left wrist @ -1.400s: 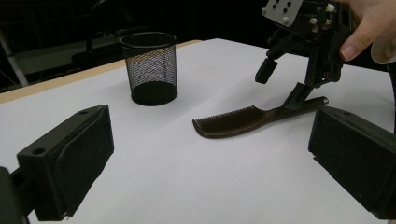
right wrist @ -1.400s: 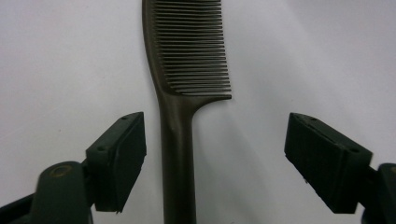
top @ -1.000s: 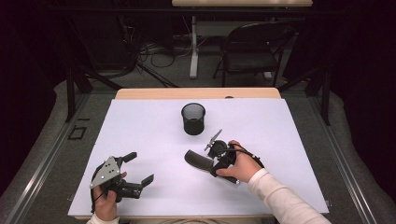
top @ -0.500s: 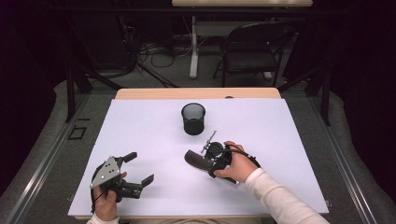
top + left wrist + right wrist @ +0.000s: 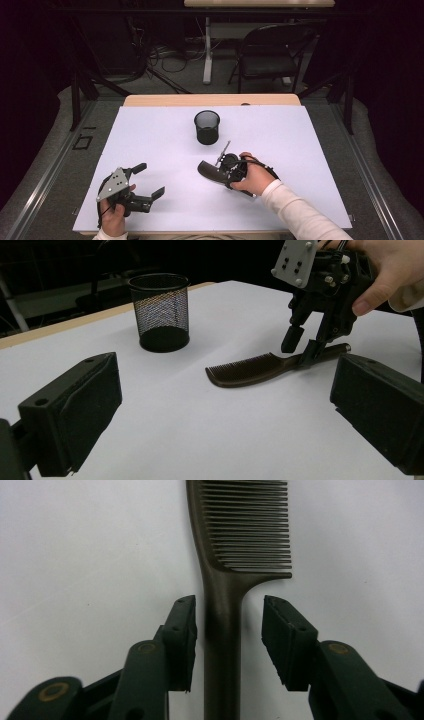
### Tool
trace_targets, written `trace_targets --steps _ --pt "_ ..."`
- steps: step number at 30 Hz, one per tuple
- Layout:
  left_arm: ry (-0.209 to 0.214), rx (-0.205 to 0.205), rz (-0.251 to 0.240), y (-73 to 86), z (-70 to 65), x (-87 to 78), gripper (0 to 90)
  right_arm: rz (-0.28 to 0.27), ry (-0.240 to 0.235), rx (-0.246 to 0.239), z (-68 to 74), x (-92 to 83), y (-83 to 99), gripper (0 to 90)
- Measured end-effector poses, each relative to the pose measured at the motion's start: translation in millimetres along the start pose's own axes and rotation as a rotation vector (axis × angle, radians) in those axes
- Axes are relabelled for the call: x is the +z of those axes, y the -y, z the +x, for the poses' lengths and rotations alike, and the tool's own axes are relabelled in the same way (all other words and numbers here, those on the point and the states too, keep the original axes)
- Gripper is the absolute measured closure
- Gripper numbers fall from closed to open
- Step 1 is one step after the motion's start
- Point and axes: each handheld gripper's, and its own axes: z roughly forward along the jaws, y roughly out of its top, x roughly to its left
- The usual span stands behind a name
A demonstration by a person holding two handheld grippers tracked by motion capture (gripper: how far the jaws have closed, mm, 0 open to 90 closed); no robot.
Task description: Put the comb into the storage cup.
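Two grippers, a comb and a cup on a white table.

Nearest to the person, the left gripper [image 5: 145, 181] rests on the white table [image 5: 310, 150] on the person's side of the mesh cup [image 5: 206, 127] and to its left, well apart from it. Its jaws stand wide apart and hold nothing. The right gripper [image 5: 220, 167] is just on the person's side of the cup. It points down at the dark comb [image 5: 252, 370], which lies flat on the table near the cup. The comb's handle sits between the jaws, which have just been closing. In the right gripper view there is a gap on both sides of the handle, so the pads [image 5: 182, 635] do not squeeze it yet. Past the cup, beyond the table's far edge, stands a dark chair [image 5: 272, 52].
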Motion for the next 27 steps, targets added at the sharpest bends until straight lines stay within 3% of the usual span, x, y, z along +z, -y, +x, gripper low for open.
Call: trace_targets --steps 11,27 --pt "-0.001 0.000 -0.001 0.1 -0.3 0.0 0.5 0.024 -0.007 -0.006 1.5 2.3 0.6 65.8" --pt "-0.001 0.000 -0.002 0.1 -0.3 -0.1 0.5 0.052 -0.010 -0.015 1.1 6.7 2.6 68.9"
